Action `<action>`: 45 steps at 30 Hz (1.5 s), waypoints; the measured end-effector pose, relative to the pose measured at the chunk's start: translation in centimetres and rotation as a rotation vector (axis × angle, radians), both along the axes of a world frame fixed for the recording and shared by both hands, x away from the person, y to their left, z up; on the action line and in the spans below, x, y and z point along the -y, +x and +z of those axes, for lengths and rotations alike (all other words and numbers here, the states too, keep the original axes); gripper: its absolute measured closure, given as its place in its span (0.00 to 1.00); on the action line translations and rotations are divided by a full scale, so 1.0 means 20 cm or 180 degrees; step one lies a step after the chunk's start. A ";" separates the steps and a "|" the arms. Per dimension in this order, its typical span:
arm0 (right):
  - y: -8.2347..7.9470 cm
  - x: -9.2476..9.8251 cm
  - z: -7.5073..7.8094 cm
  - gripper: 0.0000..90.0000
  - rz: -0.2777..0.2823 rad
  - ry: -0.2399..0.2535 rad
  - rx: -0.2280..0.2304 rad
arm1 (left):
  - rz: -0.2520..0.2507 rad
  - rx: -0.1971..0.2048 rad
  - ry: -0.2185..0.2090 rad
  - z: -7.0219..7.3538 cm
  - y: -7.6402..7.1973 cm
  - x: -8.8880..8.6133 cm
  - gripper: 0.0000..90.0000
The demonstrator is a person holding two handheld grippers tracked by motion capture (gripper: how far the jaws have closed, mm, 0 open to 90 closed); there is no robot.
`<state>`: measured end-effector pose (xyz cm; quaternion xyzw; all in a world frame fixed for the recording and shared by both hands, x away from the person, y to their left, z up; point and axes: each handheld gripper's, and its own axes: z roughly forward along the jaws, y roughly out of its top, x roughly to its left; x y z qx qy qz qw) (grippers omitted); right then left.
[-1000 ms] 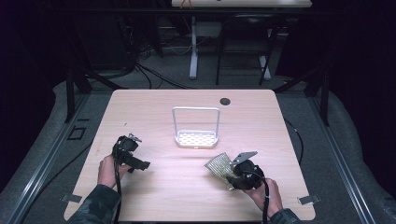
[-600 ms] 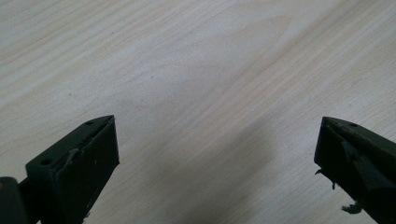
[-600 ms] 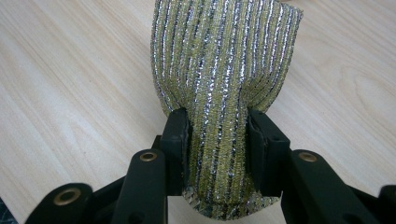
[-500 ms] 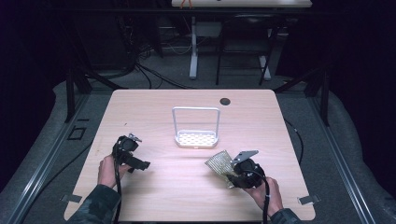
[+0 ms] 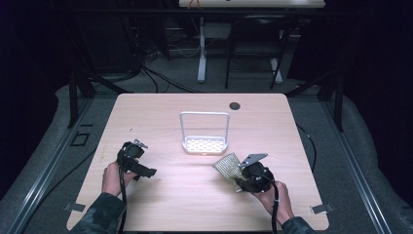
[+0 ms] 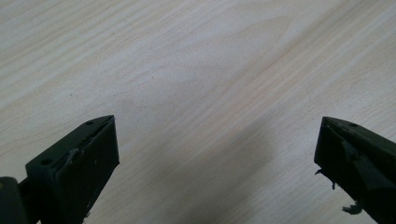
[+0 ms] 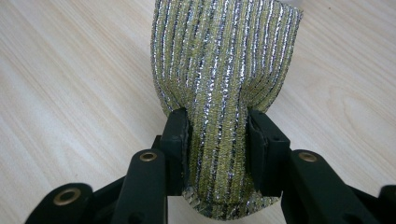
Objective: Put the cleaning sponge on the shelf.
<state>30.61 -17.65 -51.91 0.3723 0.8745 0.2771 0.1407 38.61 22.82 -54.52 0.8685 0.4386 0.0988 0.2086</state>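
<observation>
A glittery sponge with yellow and silver stripes point(image 7: 224, 70) is squeezed between the two black jaws of my right gripper point(image 7: 218, 140); the pads dent its sides. From above, the sponge point(image 5: 227, 166) sticks out toward the white rack from my right gripper point(image 5: 234, 175), near the table's front right. My left gripper point(image 5: 146, 172) rests low over the table at the front left, held by a hand. In the left gripper view its jaws stand wide apart around my left gripper point(image 6: 217, 154) midpoint, with bare wood between them.
A white wire rack with a perforated base point(image 5: 204, 145) stands upright at the table's middle. A dark round hole point(image 5: 234, 106) sits near the far edge. The light wooden table point(image 5: 195, 200) has bare surface between both hands. Dark floor and cables surround it.
</observation>
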 end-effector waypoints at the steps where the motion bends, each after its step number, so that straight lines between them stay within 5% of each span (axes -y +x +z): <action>1: 0.00 0.00 0.00 0.70 0.0003 -0.0004 0.0005 | -0.0001 -0.0004 -0.0001 0.00 0.00 0.00 0.00; 45: 0.20 -0.21 0.08 0.70 0.0042 0.0119 0.0239 | -0.0017 0.0038 -0.0023 0.00 0.00 0.00 0.00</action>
